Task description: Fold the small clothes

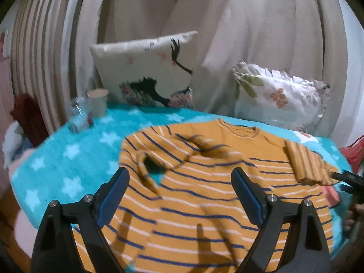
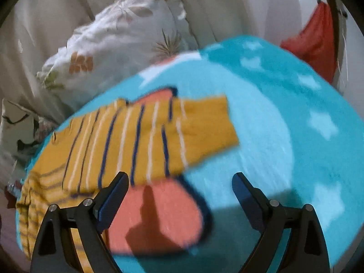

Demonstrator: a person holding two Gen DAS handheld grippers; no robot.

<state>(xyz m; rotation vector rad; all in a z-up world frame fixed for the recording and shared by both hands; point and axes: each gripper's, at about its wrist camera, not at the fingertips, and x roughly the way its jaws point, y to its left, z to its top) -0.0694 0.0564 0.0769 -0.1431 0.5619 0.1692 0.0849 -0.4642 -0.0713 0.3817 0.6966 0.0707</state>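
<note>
A mustard sweater with navy and white stripes lies spread on a turquoise star blanket. One sleeve is folded in across its chest. The other sleeve stretches out to the right. My left gripper hangs open above the sweater's body, with nothing between its blue pads. In the right wrist view that outstretched sleeve lies across the blanket, its cuff pointing right. My right gripper is open just short of the sleeve, over a pink patch of the blanket, and holds nothing.
A printed cushion and a floral pillow lean against pale curtains at the back. A beige tub and a glass jar stand at the blanket's far left corner. Red cloth hangs at the right.
</note>
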